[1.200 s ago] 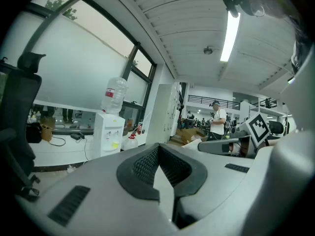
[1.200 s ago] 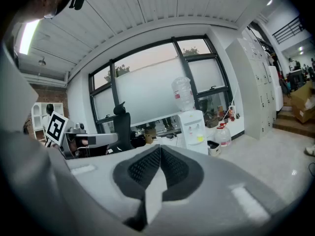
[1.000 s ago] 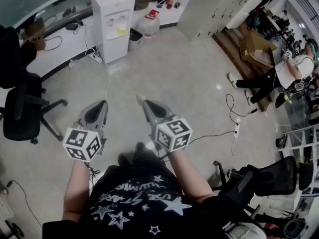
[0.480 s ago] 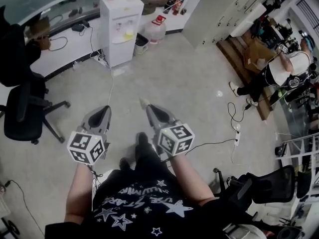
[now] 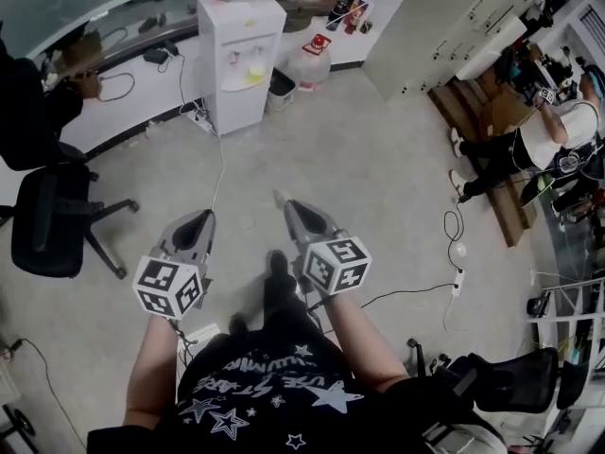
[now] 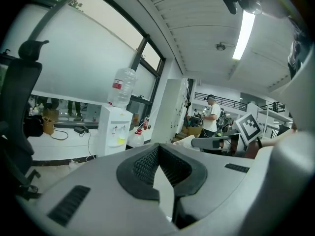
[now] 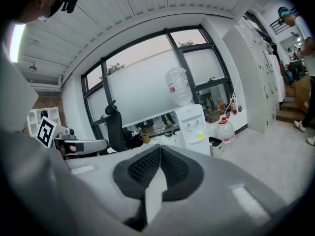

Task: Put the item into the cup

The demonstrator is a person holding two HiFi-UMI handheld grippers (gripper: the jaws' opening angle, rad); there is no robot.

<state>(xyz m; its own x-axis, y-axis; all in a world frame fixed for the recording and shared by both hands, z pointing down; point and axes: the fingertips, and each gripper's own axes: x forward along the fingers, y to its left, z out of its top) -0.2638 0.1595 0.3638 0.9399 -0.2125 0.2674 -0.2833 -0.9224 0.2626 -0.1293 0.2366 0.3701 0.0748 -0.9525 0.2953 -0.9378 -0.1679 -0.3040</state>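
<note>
Office floor (image 5: 378,159), water dispenser (image 5: 244,60) ahead | head view: left gripper (image 5: 198,220), right gripper (image 5: 286,204) side by side above it | gripper views: fingers (image 6: 142,163) together on both, nothing between | item, cup: cannot tell where

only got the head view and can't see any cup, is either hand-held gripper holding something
observer: no, the left gripper view shows the left hand-held gripper with its jaws shut together, nothing between them
operator: and the right one
observer: same, the right hand-held gripper has its jaws meeting at the tips, empty
operator: see one ahead anywhere
observer: none shows; the right gripper view faces a water dispenser under tall windows
</note>
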